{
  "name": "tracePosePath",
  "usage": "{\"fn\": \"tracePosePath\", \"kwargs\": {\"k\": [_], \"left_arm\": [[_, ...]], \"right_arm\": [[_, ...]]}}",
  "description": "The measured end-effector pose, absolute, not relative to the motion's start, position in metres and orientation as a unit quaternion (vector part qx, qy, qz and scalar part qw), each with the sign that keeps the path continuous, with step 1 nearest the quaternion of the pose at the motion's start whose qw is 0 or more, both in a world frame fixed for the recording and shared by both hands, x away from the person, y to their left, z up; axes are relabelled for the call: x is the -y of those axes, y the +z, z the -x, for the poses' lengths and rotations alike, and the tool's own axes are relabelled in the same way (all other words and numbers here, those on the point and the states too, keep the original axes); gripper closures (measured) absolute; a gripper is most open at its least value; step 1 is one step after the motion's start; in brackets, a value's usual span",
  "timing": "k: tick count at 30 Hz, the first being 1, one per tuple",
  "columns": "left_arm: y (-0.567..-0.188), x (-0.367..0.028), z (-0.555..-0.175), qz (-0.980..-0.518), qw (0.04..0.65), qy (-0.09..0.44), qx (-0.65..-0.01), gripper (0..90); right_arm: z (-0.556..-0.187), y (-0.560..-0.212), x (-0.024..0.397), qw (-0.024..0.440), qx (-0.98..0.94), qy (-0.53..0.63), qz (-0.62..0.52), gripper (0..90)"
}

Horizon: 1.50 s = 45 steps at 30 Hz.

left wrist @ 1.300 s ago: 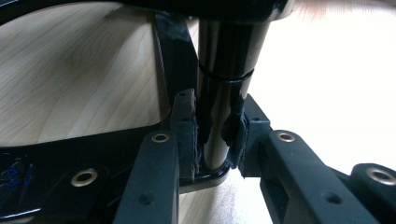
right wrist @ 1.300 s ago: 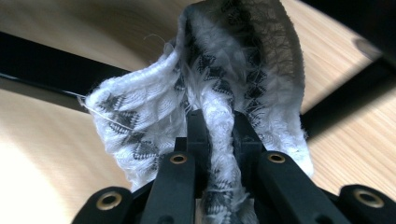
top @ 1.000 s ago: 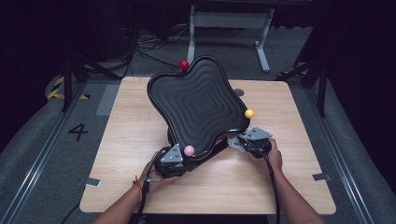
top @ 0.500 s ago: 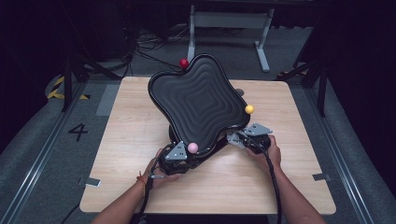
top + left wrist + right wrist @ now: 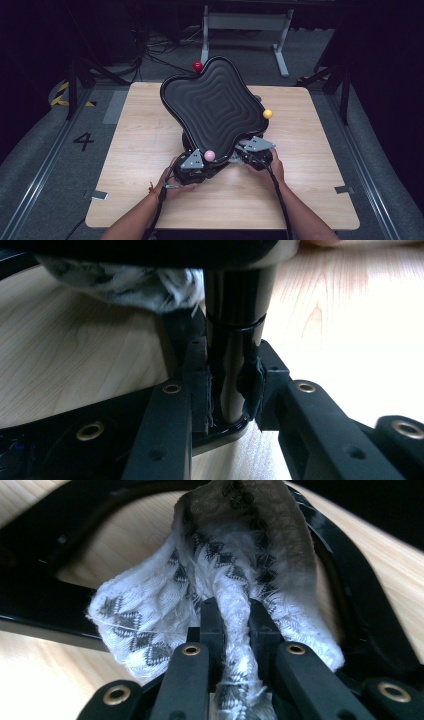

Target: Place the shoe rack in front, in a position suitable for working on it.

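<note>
A black tray [image 5: 212,107] with a rippled top stands tilted on a black stand on the wooden table [image 5: 145,135]. Red [image 5: 198,66], yellow [image 5: 267,113] and pink [image 5: 209,155] balls sit at its tips. My left gripper [image 5: 192,167] is under the tray's near edge. In the left gripper view it [image 5: 231,390] is shut on the stand's glossy black post [image 5: 234,335]. My right gripper [image 5: 252,150] is at the tray's near right side. In the right gripper view it [image 5: 235,625] is shut on a white patterned cloth [image 5: 235,565], bunched against the stand's black frame [image 5: 350,580].
A fold of the same cloth [image 5: 120,282] hangs beside the post. Beyond the table's far edge stand a grey metal frame [image 5: 245,22] and loose cables [image 5: 150,45] on the dark floor. Bare wood lies left and right of the tray.
My right gripper has slid a little to the left with the cloth under the tray's edge. The tray has shifted slightly. My left gripper has stayed on the post.
</note>
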<state>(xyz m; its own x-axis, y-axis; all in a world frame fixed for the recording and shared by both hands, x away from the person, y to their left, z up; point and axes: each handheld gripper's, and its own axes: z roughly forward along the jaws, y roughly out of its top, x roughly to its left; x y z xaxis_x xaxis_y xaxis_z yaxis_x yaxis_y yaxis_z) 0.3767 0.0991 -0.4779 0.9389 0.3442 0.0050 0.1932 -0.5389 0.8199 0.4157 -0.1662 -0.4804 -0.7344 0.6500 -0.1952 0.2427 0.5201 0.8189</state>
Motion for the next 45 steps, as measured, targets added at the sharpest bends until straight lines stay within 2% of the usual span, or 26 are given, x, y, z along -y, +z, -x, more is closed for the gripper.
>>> {"fn": "tracePosePath", "kwargs": {"k": [7,13,45], "left_arm": [[-0.478,-0.099,-0.376,-0.873,0.455,0.084,-0.155,73.7],[-0.478,-0.099,-0.376,-0.873,0.455,0.084,-0.157,73.7],[-0.478,-0.099,-0.376,-0.872,0.456,0.083,-0.157,73.7]], "right_arm": [[-0.396,-0.481,0.14,0.232,-0.846,0.422,-0.229,81.3],[-0.391,-0.481,0.134,0.226,-0.849,0.424,-0.22,81.3],[-0.446,-0.482,0.21,0.295,-0.814,0.379,-0.327,81.4]]}}
